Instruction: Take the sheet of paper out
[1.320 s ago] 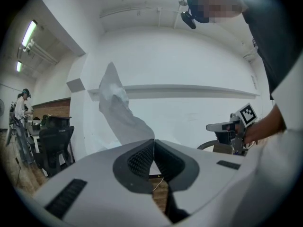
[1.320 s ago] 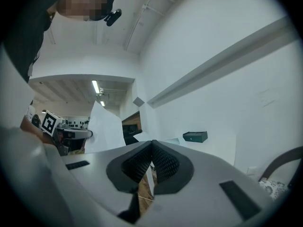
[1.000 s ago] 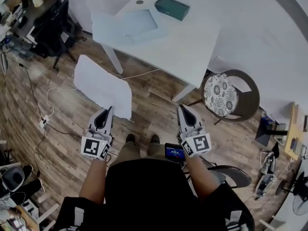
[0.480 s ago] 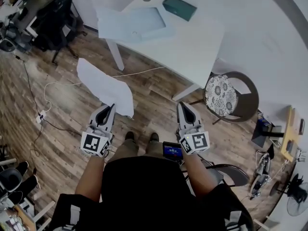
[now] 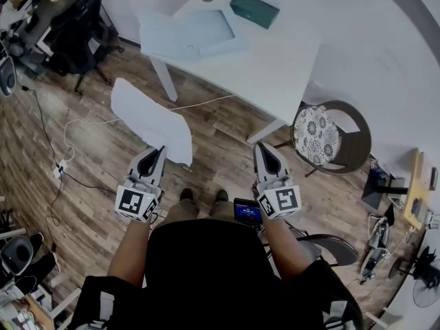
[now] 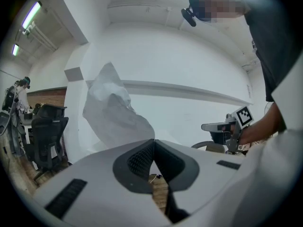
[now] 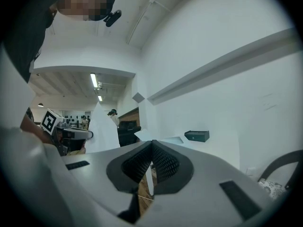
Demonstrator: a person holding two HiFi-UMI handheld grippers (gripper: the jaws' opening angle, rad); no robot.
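My left hand-held gripper (image 5: 158, 151) and right hand-held gripper (image 5: 262, 148) are pale grey. Their ribbed pads (image 6: 137, 160) are dark grey, and each carries black-and-white square markers. The sheet of paper (image 5: 152, 121) is plain white. The bench (image 5: 275, 67) is white, the box (image 5: 254, 10) is dark teal, and the folder (image 5: 196, 33) is pale blue. The floor (image 5: 89, 177) is brown wood planking. A chair (image 5: 357, 139) has a dark brown frame, and its cushion (image 5: 314, 132) is white with a grey flower pattern. My top (image 5: 206, 267) is black.
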